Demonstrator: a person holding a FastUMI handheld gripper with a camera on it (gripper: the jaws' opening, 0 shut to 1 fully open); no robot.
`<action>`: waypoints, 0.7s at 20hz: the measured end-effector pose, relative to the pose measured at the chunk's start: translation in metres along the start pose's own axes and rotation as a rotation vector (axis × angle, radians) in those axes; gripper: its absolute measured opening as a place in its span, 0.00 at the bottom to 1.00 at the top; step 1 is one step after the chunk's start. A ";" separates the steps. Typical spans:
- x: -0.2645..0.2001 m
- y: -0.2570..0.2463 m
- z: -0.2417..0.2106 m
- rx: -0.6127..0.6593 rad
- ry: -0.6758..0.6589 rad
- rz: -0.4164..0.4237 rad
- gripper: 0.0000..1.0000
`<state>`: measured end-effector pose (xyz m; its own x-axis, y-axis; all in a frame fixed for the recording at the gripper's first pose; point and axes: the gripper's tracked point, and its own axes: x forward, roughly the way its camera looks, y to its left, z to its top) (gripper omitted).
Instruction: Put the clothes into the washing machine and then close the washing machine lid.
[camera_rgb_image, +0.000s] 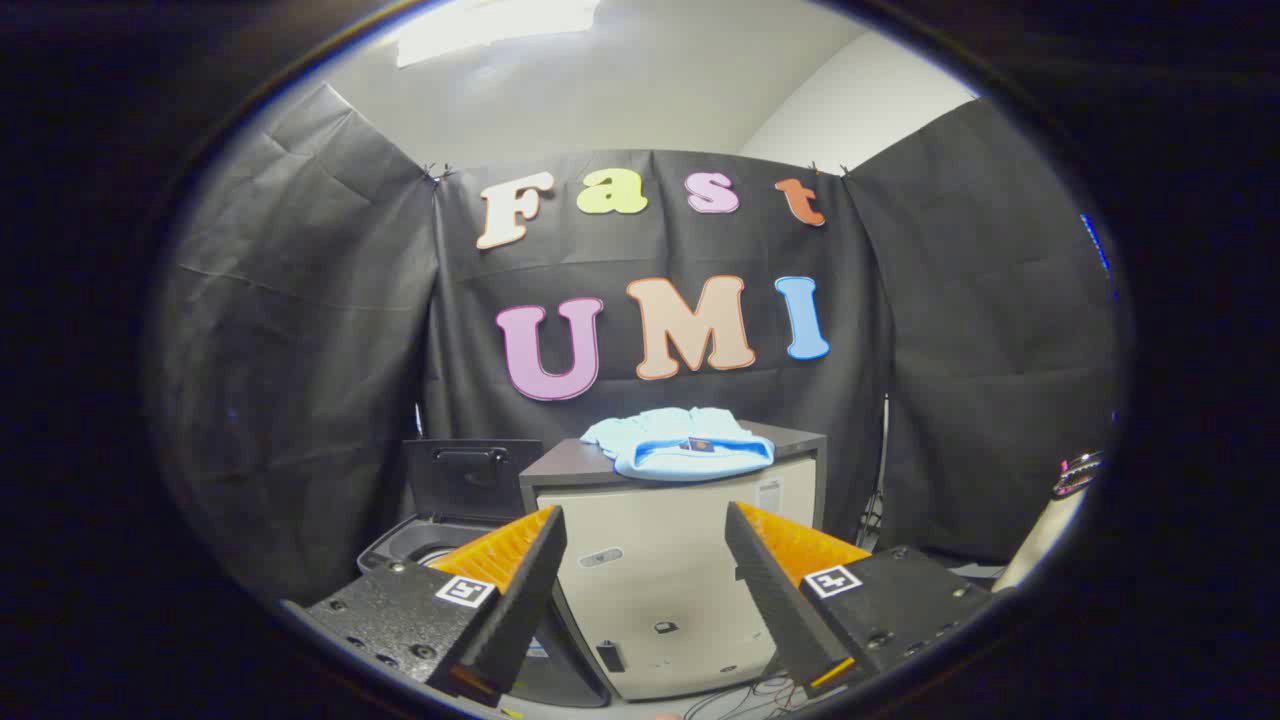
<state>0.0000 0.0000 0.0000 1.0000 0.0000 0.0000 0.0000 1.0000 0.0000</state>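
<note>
Clothes (680, 443) lie folded in a pale blue heap on the far top of a beige cabinet (670, 590). Left of it stands the washing machine (440, 540), its dark lid (470, 480) raised upright. Nearer, the gripper (645, 530) is spread wide, holding nothing.

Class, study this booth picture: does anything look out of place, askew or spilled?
Nothing is spilled or damaged. The light blue garment lies bunched on the cabinet, one edge overhanging the front. The washing machine beside it has its lid up. The gripper is open and holds nothing.
</note>
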 end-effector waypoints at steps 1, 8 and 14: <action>0.001 0.000 0.000 0.001 0.002 0.001 0.96; 0.003 0.001 -0.005 0.002 0.009 -0.001 0.97; 0.008 -0.012 -0.016 0.007 0.032 -0.038 0.97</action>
<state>0.0082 -0.0122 -0.0155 0.9988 -0.0378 -0.0321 0.0380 0.9993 0.0062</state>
